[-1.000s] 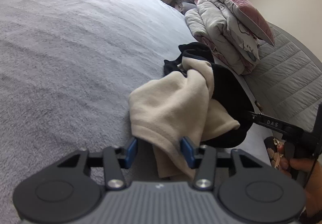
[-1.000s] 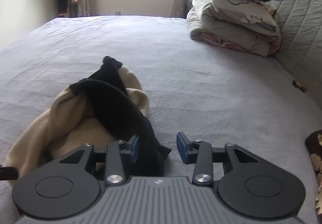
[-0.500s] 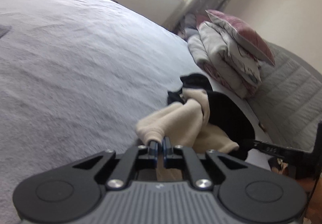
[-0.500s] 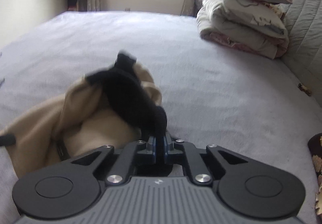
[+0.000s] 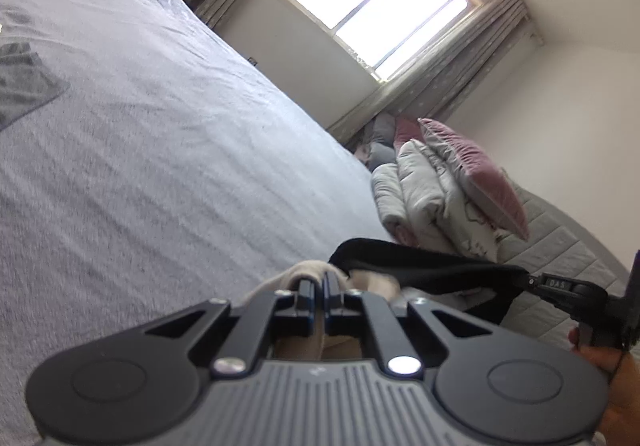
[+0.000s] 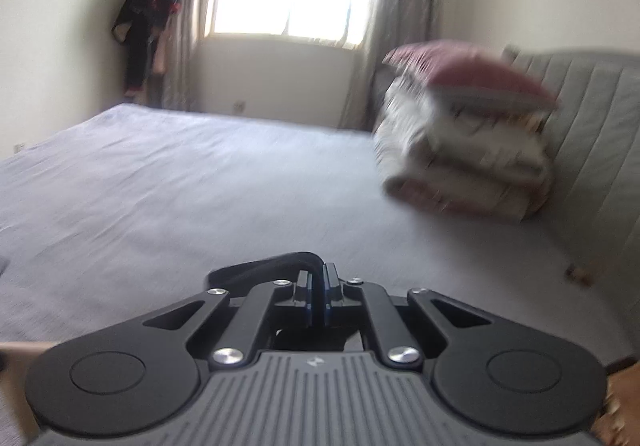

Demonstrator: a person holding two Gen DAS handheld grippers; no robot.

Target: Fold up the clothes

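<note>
A beige and black garment hangs between my two grippers above the grey bed. My left gripper is shut on a fold of its beige part. From there the black part stretches taut to the right, where my right gripper grips its end. In the right wrist view, my right gripper is shut on the black cloth, which loops out to the left of the fingers. The rest of the garment is hidden below both gripper bodies.
Folded quilts topped by a pink pillow are stacked against the grey padded headboard. A flat grey garment lies at the bed's far left. Dark clothes hang in the corner beside the window. A hand holds the right gripper.
Both grippers shut on the garment, the left on beige and the right on black. They then rose and tilted upward, lifting the crumpled cloth off the bed and stretching it between them.
</note>
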